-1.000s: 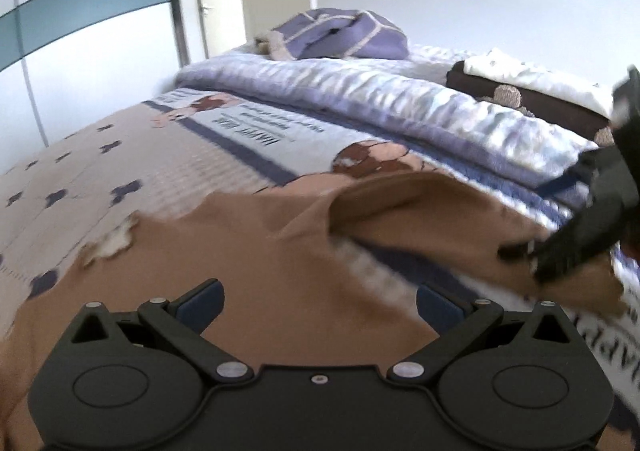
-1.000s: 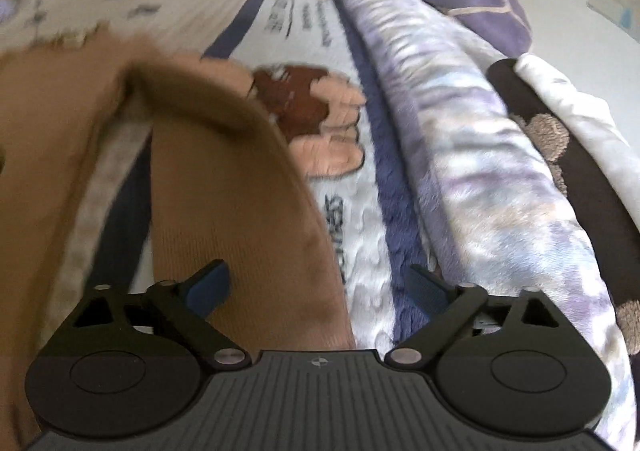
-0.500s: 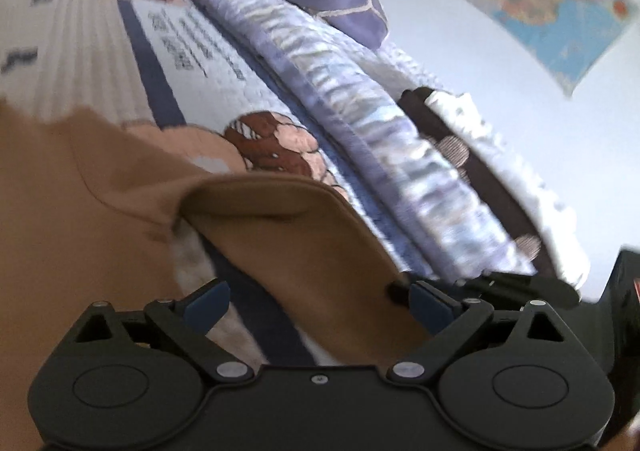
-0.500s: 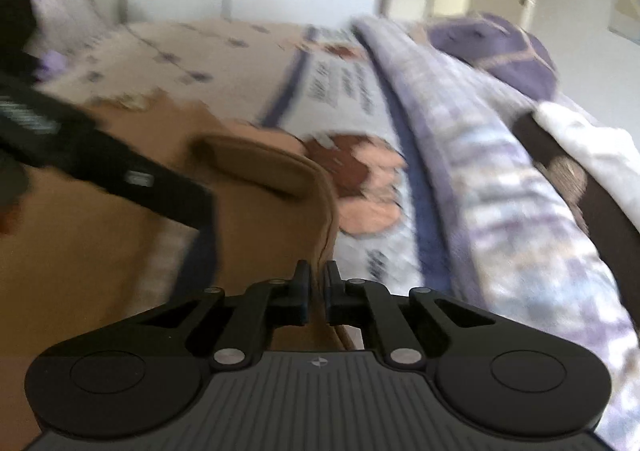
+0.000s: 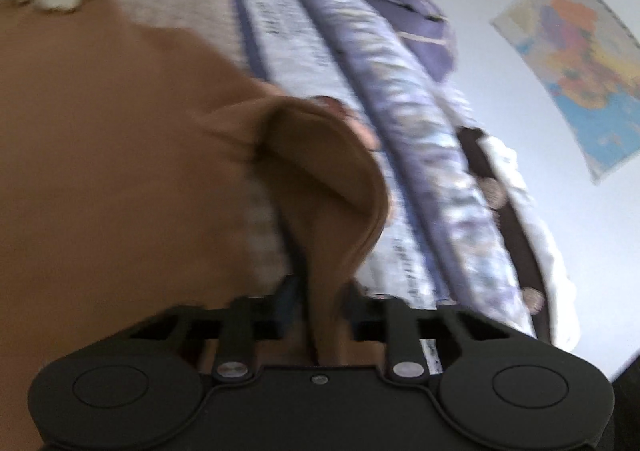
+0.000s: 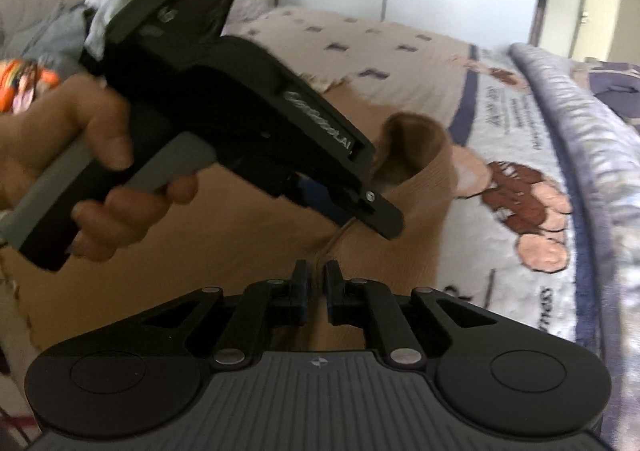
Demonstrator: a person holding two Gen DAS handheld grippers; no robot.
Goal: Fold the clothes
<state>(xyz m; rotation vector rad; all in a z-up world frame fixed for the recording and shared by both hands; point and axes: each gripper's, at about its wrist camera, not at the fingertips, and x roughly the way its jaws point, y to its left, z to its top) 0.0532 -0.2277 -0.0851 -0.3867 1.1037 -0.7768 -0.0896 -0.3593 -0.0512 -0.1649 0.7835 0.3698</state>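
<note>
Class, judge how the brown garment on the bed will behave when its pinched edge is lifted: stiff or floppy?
Probably floppy: the brown garment already curls into a soft loop. Likely light, since a thin pinch in the right gripper raises it. It will probably drape and drag across the bedspread.

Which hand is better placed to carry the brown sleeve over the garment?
Probably the left: its tool grips the brown knitted sleeve nearer the open cuff; the right tool pinches lower.

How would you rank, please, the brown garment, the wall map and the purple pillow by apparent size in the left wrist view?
1. Brown garment, by far the largest, though it lies nearest the camera.
2. Wall map.
3. Purple pillow, only a little smaller than the map in this blurred picture, so that order is unsure.
</note>
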